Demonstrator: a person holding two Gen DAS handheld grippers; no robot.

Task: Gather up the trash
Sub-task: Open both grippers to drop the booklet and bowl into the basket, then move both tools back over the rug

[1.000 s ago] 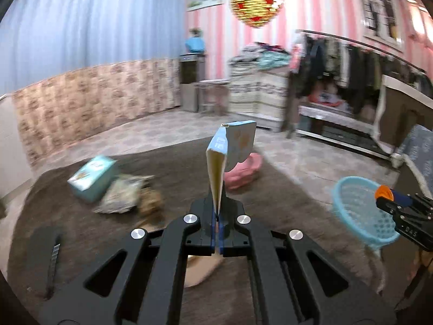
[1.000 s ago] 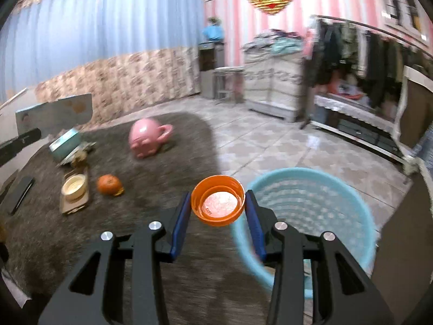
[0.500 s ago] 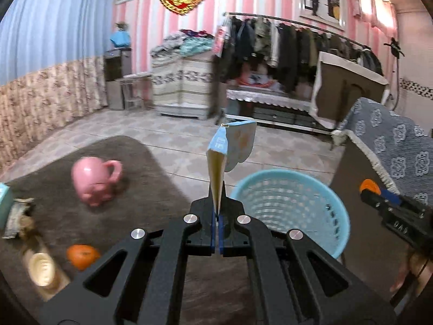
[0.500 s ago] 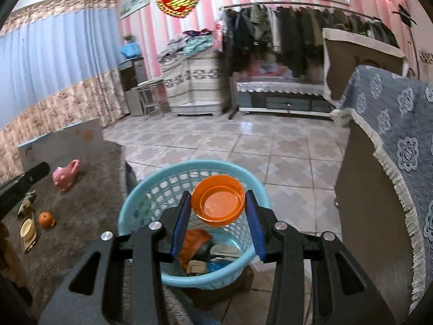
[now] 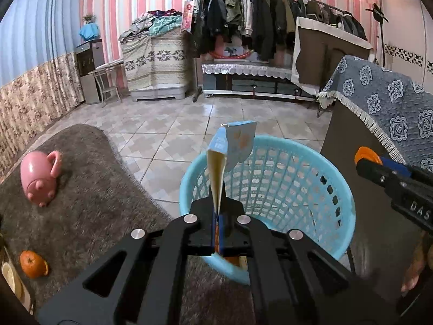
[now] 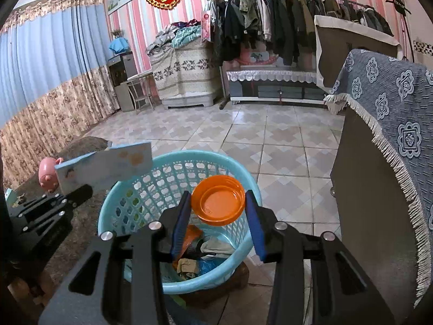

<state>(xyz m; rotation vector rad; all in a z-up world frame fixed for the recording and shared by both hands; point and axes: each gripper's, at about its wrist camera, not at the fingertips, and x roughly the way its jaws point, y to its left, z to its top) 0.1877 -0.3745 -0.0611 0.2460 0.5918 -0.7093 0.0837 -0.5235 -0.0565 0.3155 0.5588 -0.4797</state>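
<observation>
My left gripper (image 5: 216,211) is shut on a flattened light-blue carton (image 5: 226,157) that stands upright over the near rim of the light-blue mesh basket (image 5: 311,178). My right gripper (image 6: 217,208) is shut on an orange plastic lid (image 6: 217,203) and holds it above the basket (image 6: 130,203), which has several pieces of trash at its bottom. The carton (image 6: 105,166) and left gripper (image 6: 78,193) show at the left of the right wrist view. The right gripper (image 5: 362,162) shows at the right of the left wrist view.
A brown rug (image 5: 89,205) holds a pink pig-shaped mug (image 5: 38,181) and an orange (image 5: 31,264). A cabinet draped in blue patterned cloth (image 6: 392,113) stands right of the basket. Tiled floor, a clothes rack (image 5: 265,21) and covered furniture lie beyond.
Both grippers have swung right from the rug to the basket. The carton now stands over its near rim and the orange lid hangs above its inside.
</observation>
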